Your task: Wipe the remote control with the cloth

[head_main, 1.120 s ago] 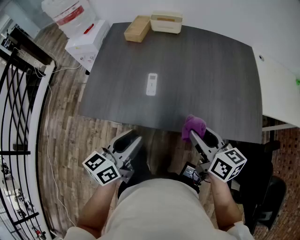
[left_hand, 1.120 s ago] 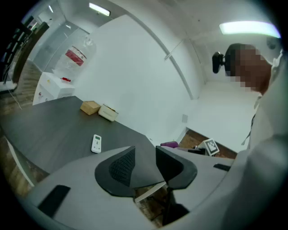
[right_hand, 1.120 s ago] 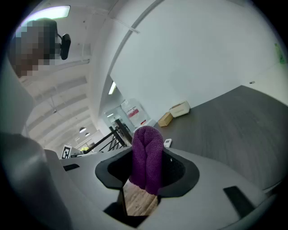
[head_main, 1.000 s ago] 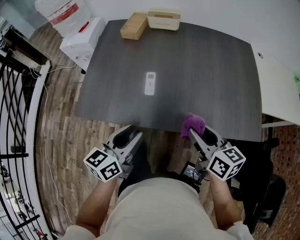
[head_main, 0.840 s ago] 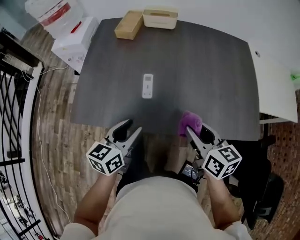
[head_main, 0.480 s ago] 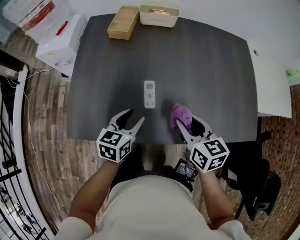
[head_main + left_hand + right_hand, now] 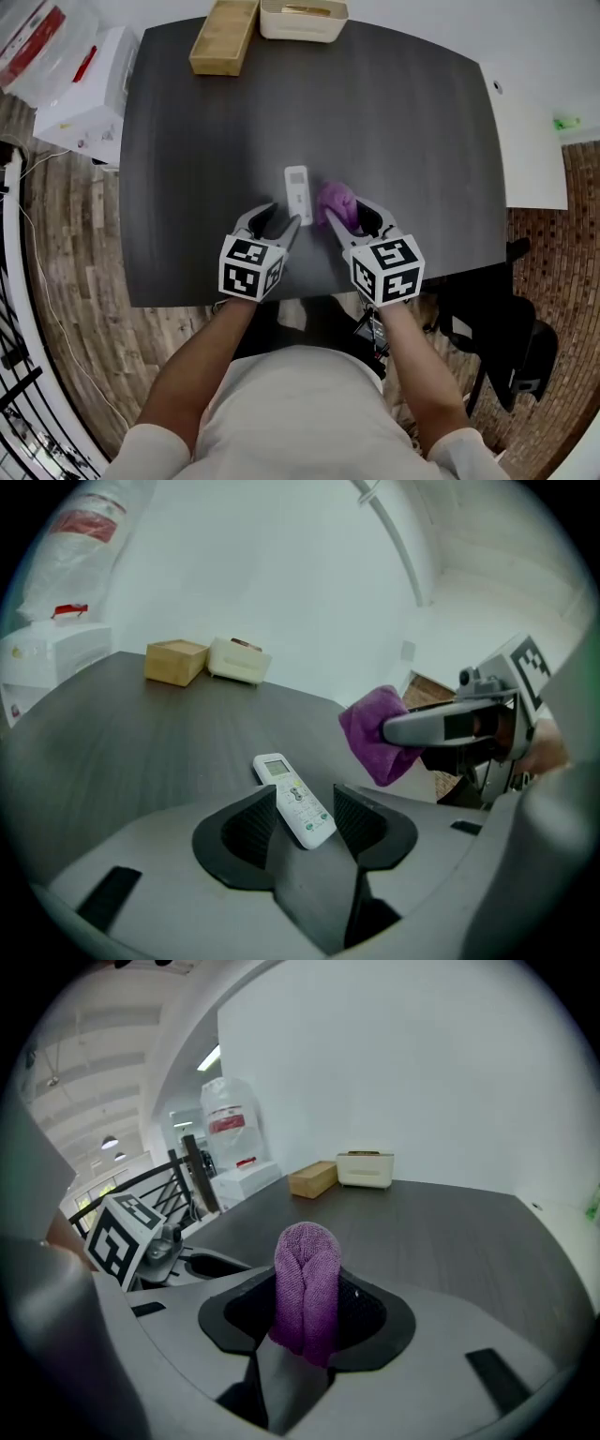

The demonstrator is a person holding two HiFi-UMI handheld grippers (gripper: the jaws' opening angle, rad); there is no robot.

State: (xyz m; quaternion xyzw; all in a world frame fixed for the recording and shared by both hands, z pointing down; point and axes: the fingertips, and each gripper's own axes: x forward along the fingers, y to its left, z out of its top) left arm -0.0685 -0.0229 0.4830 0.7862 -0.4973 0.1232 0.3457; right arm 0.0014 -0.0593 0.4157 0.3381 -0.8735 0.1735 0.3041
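The white remote control point(image 7: 297, 190) lies flat on the dark grey table point(image 7: 403, 122), its display end pointing away from me. My left gripper point(image 7: 277, 217) stands open right behind the remote's near end. In the left gripper view the remote point(image 7: 292, 799) lies in the gap between that gripper's point(image 7: 306, 797) jaws, and I see no pad pressing on it. My right gripper point(image 7: 345, 210) is shut on a folded purple cloth point(image 7: 333, 200), which it holds just right of the remote. The cloth point(image 7: 307, 1279) sticks up from between the right gripper's point(image 7: 307, 1288) jaws.
A wooden box point(image 7: 223, 36) and a shallow white tray point(image 7: 302, 19) stand at the table's far edge. A white box point(image 7: 80, 89) sits on the floor to the left. A white tabletop point(image 7: 530, 141) adjoins on the right. The table's near edge runs just behind both grippers.
Both grippers have moved forward from the table's near edge to the remote. The cloth has travelled with the right gripper and now sits beside the remote.
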